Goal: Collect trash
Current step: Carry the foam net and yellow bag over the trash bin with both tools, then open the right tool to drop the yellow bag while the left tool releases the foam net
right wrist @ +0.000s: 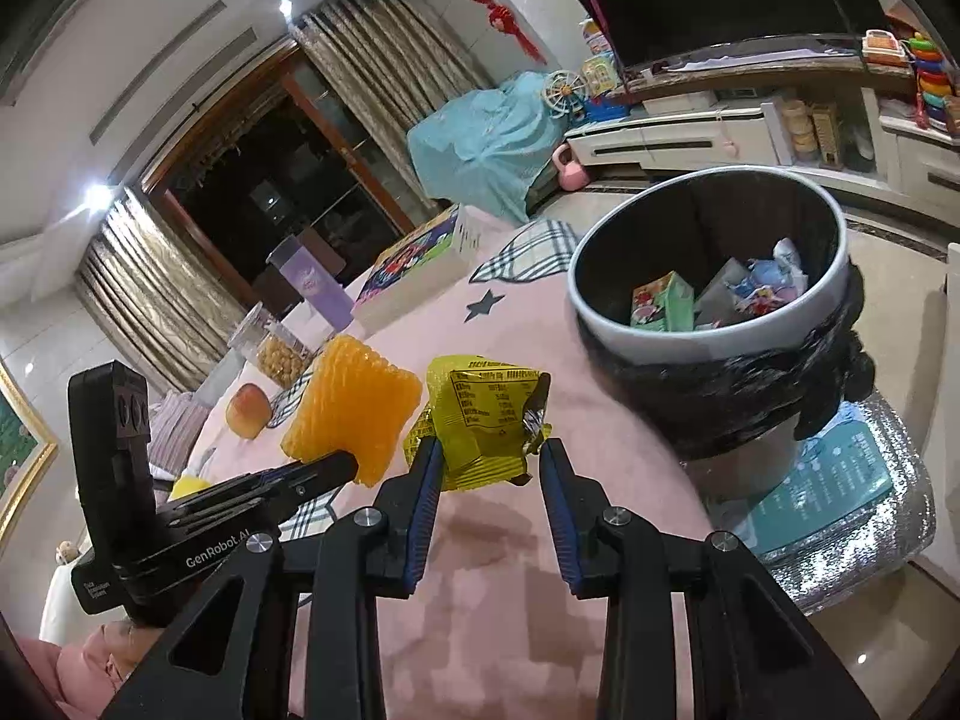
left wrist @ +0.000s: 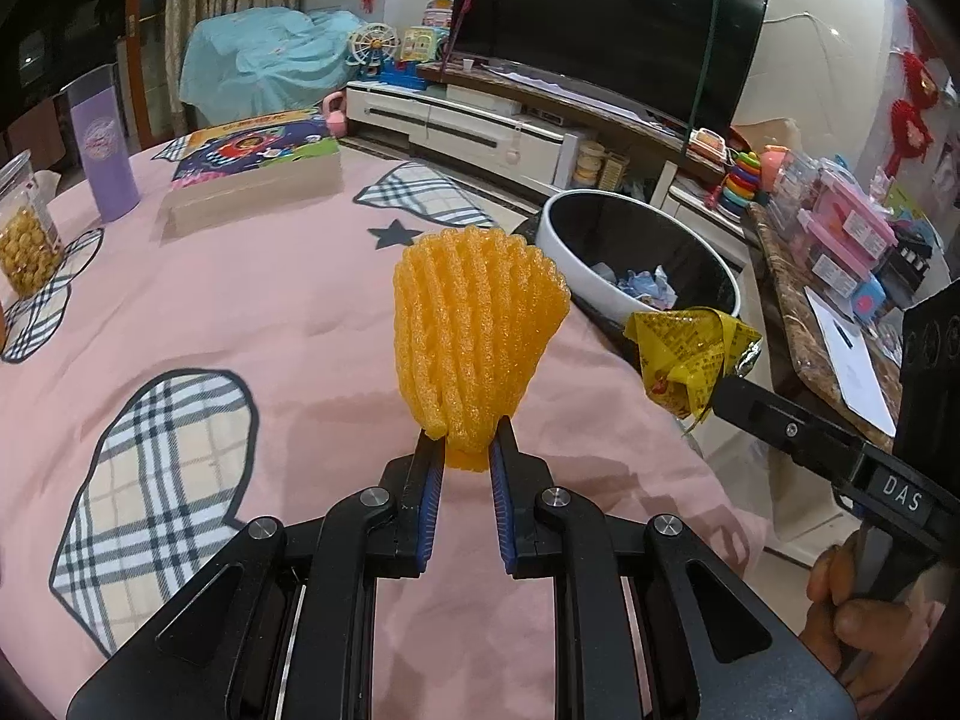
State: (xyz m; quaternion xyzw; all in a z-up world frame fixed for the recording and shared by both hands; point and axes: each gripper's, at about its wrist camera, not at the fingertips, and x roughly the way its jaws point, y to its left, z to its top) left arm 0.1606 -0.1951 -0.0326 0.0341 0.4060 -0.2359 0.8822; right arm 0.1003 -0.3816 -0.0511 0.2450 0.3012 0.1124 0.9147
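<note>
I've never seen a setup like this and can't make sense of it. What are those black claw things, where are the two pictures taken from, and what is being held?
They are hand-held grabbers, not a robot: a person squeezes one in each hand, and each carries a camera looking along its two fingers. One picture comes from the left gripper, which pinches an orange foam fruit net. The other comes from the right gripper, which holds a crumpled yellow wrapper. Each grabber also shows in the other's picture. Below is a table with a pink cloth, carrying a book box, a purple bottle and a snack jar. Beside it stands the trash bin, already holding scraps.
</note>
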